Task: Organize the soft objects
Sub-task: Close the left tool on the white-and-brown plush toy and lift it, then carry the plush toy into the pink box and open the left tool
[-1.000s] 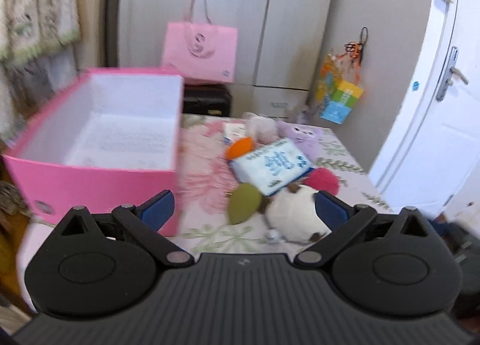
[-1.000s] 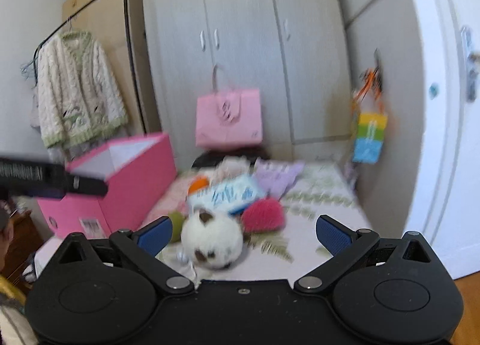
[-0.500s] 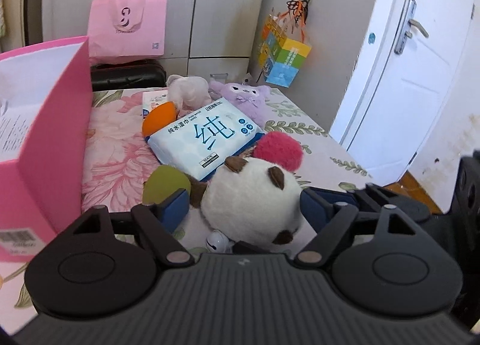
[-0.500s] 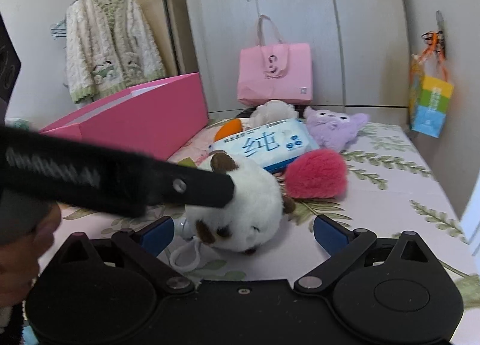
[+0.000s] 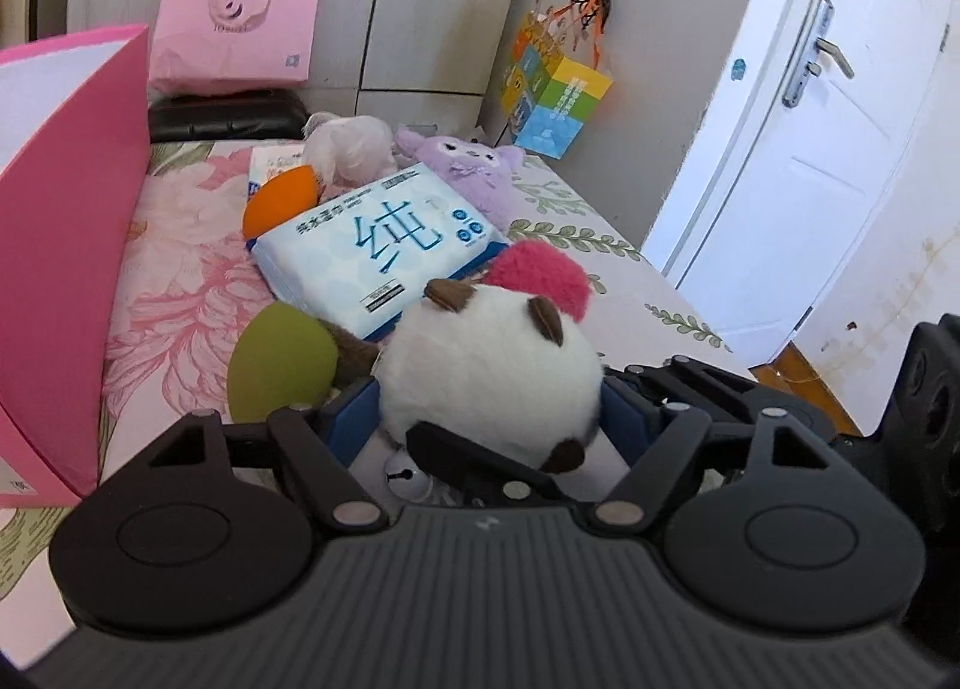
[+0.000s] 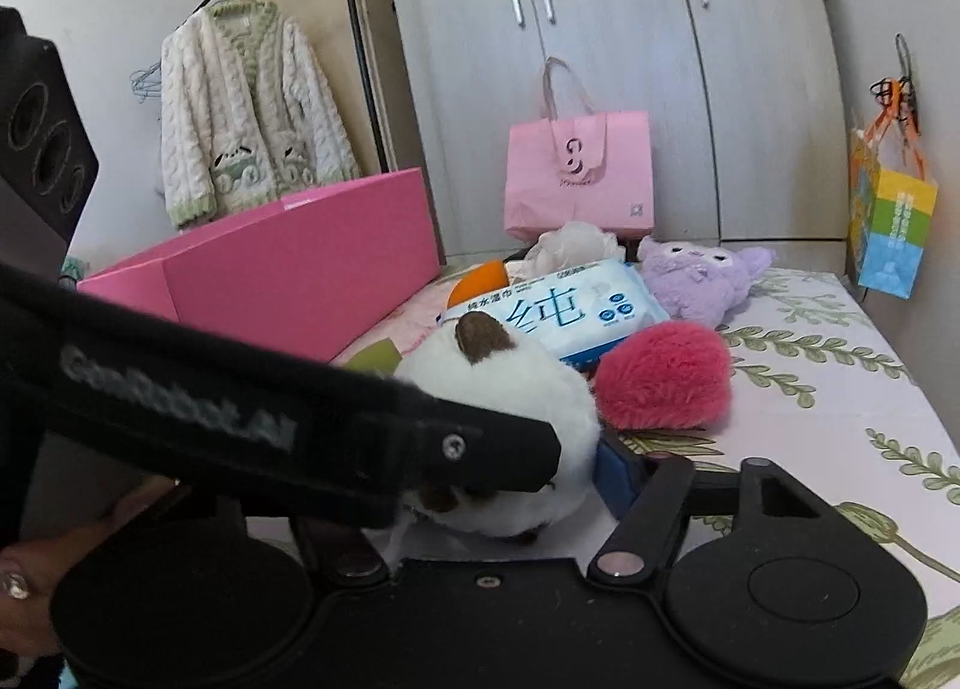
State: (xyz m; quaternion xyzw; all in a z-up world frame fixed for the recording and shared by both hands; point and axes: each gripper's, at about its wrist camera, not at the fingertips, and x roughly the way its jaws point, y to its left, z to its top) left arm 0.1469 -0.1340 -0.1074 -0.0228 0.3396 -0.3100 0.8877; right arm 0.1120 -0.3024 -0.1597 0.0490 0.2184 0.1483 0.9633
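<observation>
A round white plush with brown ears [image 5: 486, 365] [image 6: 516, 389] lies on the floral bedspread [image 5: 180, 293], with both grippers around it. My left gripper [image 5: 486, 419] has its blue pads against the plush's two sides, jaws still closing. My right gripper [image 6: 486, 479] comes in from the right. Its jaws are closing too, with its right pad [image 6: 612, 473] touching the plush. The left gripper's black body [image 6: 240, 425] hides its other pad. A pink box [image 5: 66, 269] [image 6: 300, 269] stands open at the left.
Behind the plush lie a blue tissue pack [image 5: 372, 245], a red fluffy ball [image 5: 540, 275], a purple plush [image 5: 474, 173], an orange [image 5: 282, 200] and a green soft piece [image 5: 282, 365]. A pink bag [image 6: 576, 173] and wardrobe stand at the back, a white door [image 5: 810, 149] at the right.
Both grippers came down and forward to the white plush. Their wide-open jaws have narrowed around it, and the left gripper now crosses the right wrist view.
</observation>
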